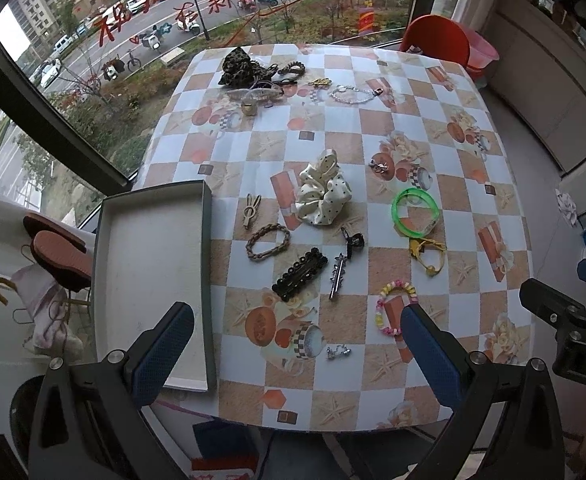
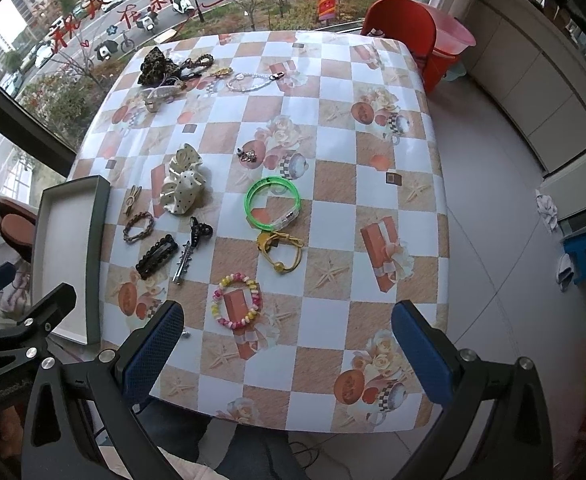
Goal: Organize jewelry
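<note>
Both grippers I hold wide apart and empty. From the left wrist view, my left gripper (image 1: 297,344) hangs over the table's (image 1: 473,152) near edge, the shallow box (image 1: 149,280) at its left side, a black clip (image 1: 299,274) and white scrunchie (image 1: 323,190) ahead. From the right wrist view, my right gripper (image 2: 289,338) is just above the pastel bead bracelet (image 2: 237,300), with the green bangle (image 2: 273,202) farther.

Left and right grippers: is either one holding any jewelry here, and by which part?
Nothing is held. The left gripper and the right gripper both hover with jaws wide open above the table, with the jewelry lying loose there.
</note>
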